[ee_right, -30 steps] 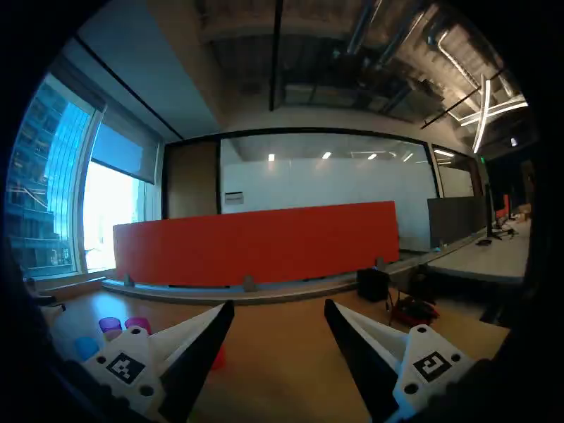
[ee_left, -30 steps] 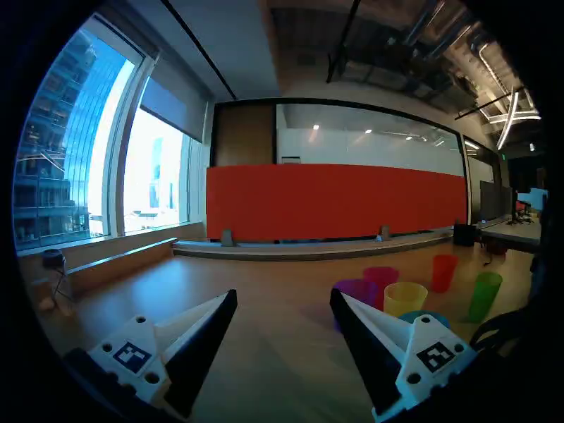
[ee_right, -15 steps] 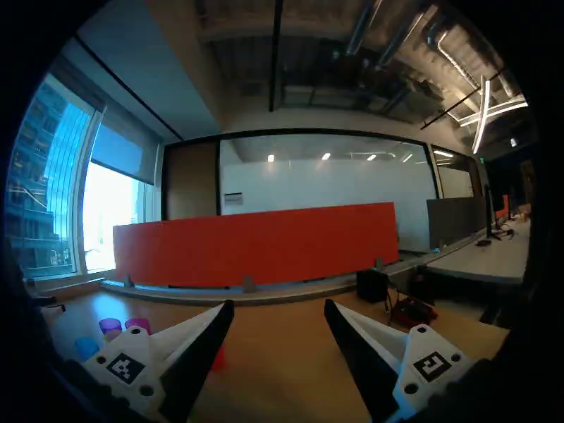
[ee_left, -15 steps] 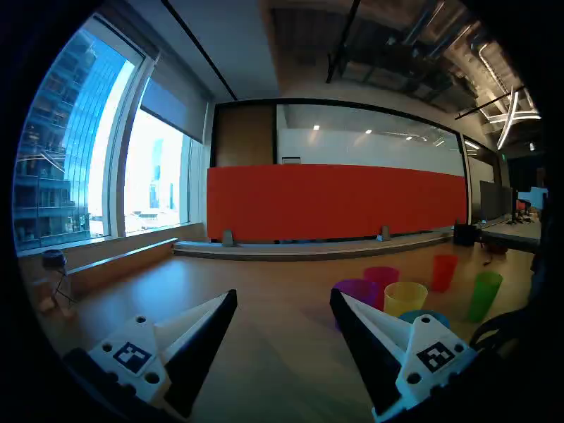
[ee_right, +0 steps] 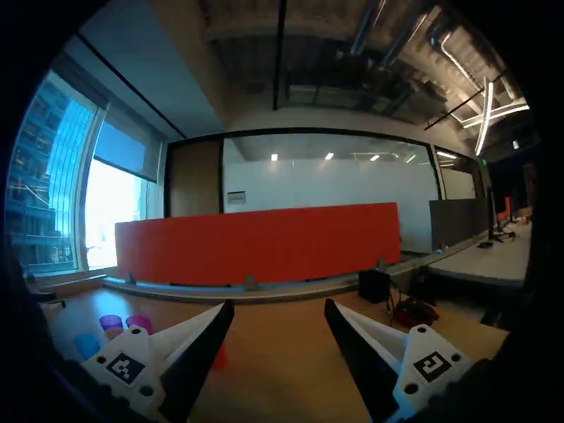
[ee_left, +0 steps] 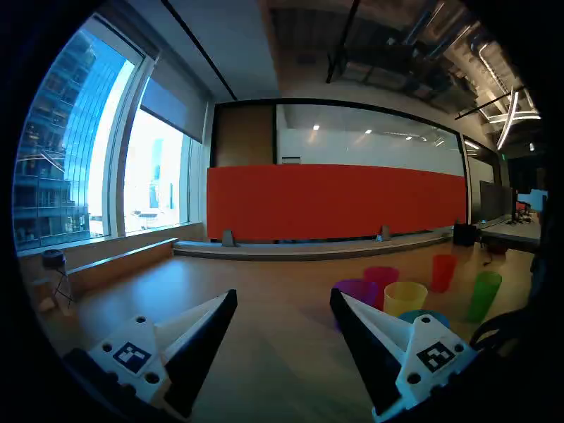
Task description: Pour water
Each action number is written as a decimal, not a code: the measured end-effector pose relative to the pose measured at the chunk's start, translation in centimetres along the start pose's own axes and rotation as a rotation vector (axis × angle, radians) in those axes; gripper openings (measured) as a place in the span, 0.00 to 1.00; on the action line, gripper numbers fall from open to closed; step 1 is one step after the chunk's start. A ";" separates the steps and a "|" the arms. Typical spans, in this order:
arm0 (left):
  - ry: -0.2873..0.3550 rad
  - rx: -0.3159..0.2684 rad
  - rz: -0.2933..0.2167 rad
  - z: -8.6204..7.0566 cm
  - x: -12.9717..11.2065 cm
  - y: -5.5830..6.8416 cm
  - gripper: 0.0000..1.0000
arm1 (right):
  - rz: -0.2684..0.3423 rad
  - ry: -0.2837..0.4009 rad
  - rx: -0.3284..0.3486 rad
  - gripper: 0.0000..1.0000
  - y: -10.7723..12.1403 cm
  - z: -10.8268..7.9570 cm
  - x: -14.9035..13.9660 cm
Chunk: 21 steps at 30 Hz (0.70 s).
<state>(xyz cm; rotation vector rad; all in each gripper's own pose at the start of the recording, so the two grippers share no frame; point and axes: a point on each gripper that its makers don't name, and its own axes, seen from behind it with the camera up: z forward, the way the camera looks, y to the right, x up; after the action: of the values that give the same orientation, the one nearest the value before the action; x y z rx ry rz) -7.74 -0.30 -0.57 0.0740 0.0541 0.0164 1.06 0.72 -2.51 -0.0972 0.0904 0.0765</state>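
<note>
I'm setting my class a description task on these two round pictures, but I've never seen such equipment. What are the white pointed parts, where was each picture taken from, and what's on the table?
A person holds a two-finger gripper in each hand; there is no robot arm. A wide-angle camera rides on each gripper and looks forward along it, so the white pointed parts are its fingers. The left gripper view shows the left gripper, the right gripper view the right gripper. Both are open, holding nothing. Beneath them lies a wooden table. On it, in the left gripper view, stand a purple cup, a pink cup, a yellow cup, a red cup and a green cup.
</note>
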 end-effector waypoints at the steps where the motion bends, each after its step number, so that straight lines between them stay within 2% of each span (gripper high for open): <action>1: 0.000 0.000 0.000 0.0 0.0 0.0 0.98 | -0.006 -0.001 0.003 0.99 0.0 0.0 -0.1; 21: 0.000 0.000 0.000 0.0 0.0 0.0 0.98 | -0.076 0.012 0.041 0.99 -1.5 0.1 -2.1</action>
<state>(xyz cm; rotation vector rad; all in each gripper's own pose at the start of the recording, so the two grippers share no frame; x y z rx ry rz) -7.75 -0.35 -0.62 0.0743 0.0540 0.0168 -0.94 -0.88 -2.05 -0.0601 0.1005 -0.0021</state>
